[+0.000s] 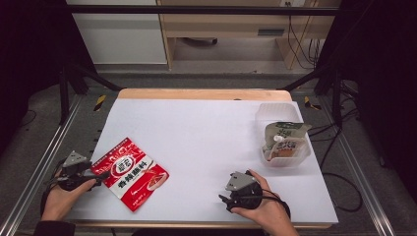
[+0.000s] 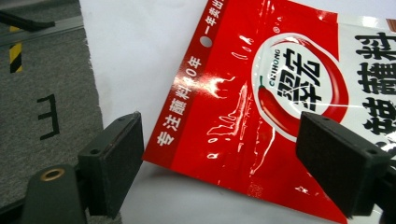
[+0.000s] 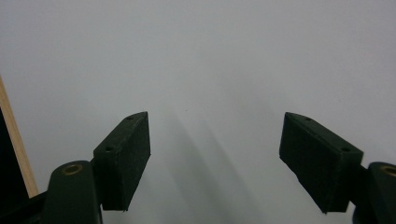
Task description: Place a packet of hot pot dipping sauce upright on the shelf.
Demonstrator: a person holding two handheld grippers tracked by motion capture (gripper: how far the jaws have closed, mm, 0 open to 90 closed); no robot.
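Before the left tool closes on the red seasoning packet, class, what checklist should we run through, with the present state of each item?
1. Left tool open: ok, jaws stand wide.
2. Red seasoning packet between the jaws: ok, its corner lies in the gap.
3. Pads touching the packet: cannot tell, it looks flat on the white table.
4. Right tool out of the way: ok, open over bare table.
5. Clear plastic bin ready: ok, already holding one green-and-white pouch.

Each black gripper [image 1: 100,174] carries a grey three-cornered plate [image 1: 74,159] on top, brass-ringed screw holes [image 2: 52,174] (near the jaws), rough dark pads [image 2: 334,161], black cables [image 1: 273,196].
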